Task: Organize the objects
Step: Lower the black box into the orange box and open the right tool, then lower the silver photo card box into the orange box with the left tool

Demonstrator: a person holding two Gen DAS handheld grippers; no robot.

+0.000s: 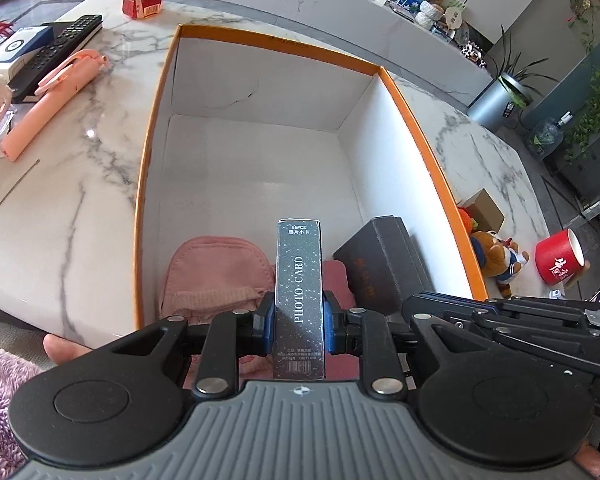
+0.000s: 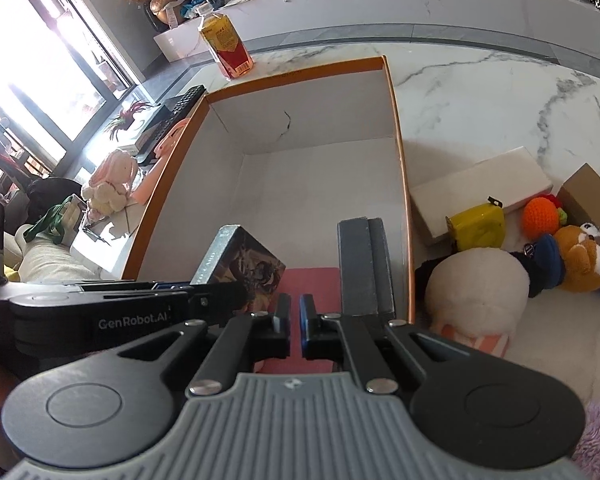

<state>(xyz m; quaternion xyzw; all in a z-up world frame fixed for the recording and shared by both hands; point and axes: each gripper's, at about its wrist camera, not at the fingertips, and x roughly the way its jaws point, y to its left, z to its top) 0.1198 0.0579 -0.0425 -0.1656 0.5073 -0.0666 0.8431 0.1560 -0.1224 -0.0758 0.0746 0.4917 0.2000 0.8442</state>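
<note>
Card box (image 1: 299, 300) clamped in left gripper (image 1: 299, 322) over box (image 1: 160, 128); right gripper (image 2: 295, 322) empty, barely parted; toys (image 2: 580, 256) left on worktop (image 2: 500, 92).

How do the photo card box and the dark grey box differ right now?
The photo card box is clamped between the left gripper pads above the box floor; the dark grey box stands free inside the orange-rimmed box, leaning toward its right wall. The photo card box is speckled with white lettering and a picture face; the dark grey box is plain matte. Both are slim rectangular boxes.
</note>
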